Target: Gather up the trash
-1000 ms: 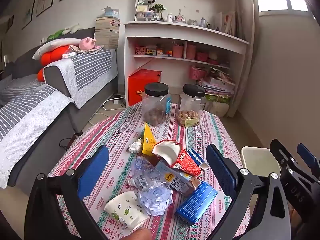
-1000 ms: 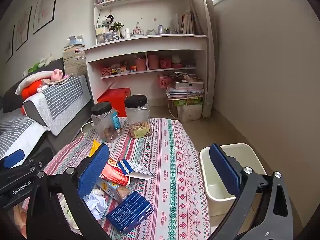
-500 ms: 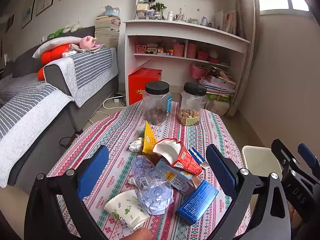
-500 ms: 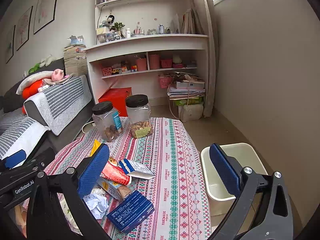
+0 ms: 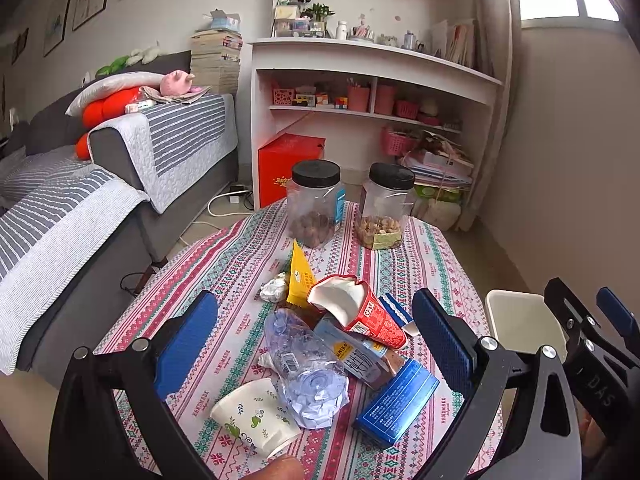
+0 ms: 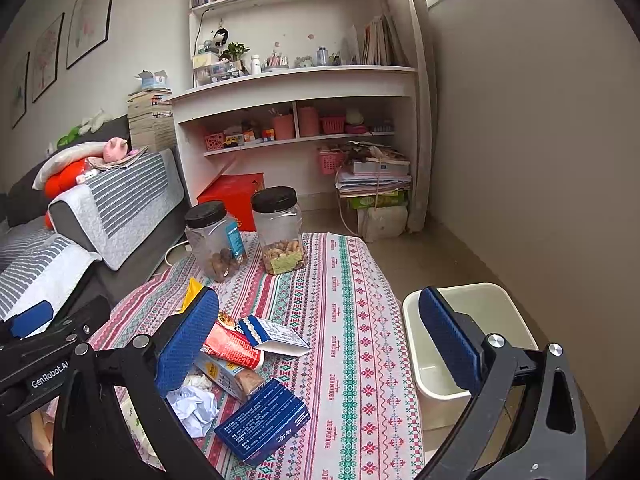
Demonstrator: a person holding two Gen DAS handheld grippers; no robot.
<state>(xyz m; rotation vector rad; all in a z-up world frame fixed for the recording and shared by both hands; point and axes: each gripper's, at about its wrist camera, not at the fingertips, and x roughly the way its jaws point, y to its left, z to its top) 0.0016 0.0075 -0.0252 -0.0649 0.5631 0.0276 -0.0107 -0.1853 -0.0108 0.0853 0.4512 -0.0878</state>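
both grippers (image 5: pixel 314 338) (image 6: pixel 318 334) edged forward, empty.

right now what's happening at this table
A person holds a tool in each hand over a pile of trash on the table. Both the left tool and right tool are open and hold nothing. The blue box, crushed bottle, paper cup and red carton all lie uncollected. The white bin beside the table looks empty.

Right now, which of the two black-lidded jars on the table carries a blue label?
The jar holding dark brown nuts, on the sofa side, has a blue label on its side. The other jar holds paler nuts and shows only a greenish paper inside at the bottom.
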